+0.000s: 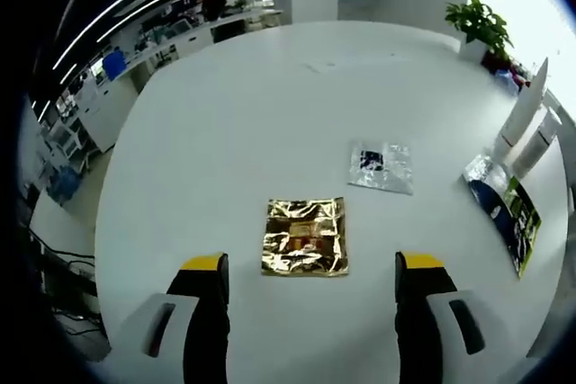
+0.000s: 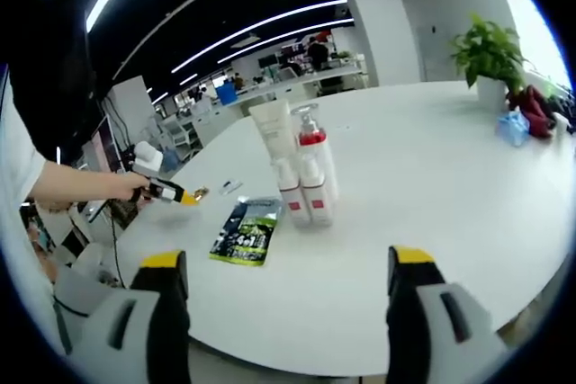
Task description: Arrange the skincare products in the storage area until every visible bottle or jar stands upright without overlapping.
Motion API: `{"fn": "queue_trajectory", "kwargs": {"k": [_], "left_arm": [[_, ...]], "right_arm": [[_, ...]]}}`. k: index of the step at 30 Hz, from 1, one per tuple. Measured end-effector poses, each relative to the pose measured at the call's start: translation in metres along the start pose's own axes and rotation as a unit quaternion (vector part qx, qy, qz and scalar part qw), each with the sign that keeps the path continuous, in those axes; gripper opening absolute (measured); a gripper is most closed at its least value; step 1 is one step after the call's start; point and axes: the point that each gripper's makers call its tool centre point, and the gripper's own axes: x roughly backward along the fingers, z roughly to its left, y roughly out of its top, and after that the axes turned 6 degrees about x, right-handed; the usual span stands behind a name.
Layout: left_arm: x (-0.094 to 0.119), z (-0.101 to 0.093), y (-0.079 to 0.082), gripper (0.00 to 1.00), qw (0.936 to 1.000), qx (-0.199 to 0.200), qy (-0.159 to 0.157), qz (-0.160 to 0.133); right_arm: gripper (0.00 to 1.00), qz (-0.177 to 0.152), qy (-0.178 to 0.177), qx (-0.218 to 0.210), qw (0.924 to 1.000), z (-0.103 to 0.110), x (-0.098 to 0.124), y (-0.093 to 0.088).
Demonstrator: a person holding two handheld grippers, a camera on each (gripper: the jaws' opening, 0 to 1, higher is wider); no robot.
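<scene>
Hovering over the white table (image 1: 225, 114), the left tongs (image 1: 310, 276) stand spread and empty before a gold foil sachet (image 1: 305, 236); beyond lie a silver sachet (image 1: 382, 166) and a dark pouch (image 1: 507, 209), its far end cut off; the right tongs (image 2: 288, 281) gape too; farther off, bottles (image 2: 304, 173) stand upright, clustered.
</scene>
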Motion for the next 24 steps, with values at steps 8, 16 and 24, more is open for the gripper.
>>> {"fn": "queue_trajectory", "kwargs": {"k": [8,16,24], "left_arm": [[-0.008,0.002,0.0,0.59,0.9999,0.003,-0.008,0.015],[-0.011,-0.002,0.0,0.47,0.9993,-0.011,-0.02,0.028],[-0.012,0.002,0.002,0.48,0.9993,-0.005,-0.016,0.034]], "right_arm": [[0.92,0.001,-0.002,0.003,1.0,0.0,0.0,0.0],[0.91,0.001,-0.002,0.003,1.0,0.0,0.0,-0.001],[0.91,0.001,-0.003,0.003,1.0,0.0,0.0,0.0]]}}
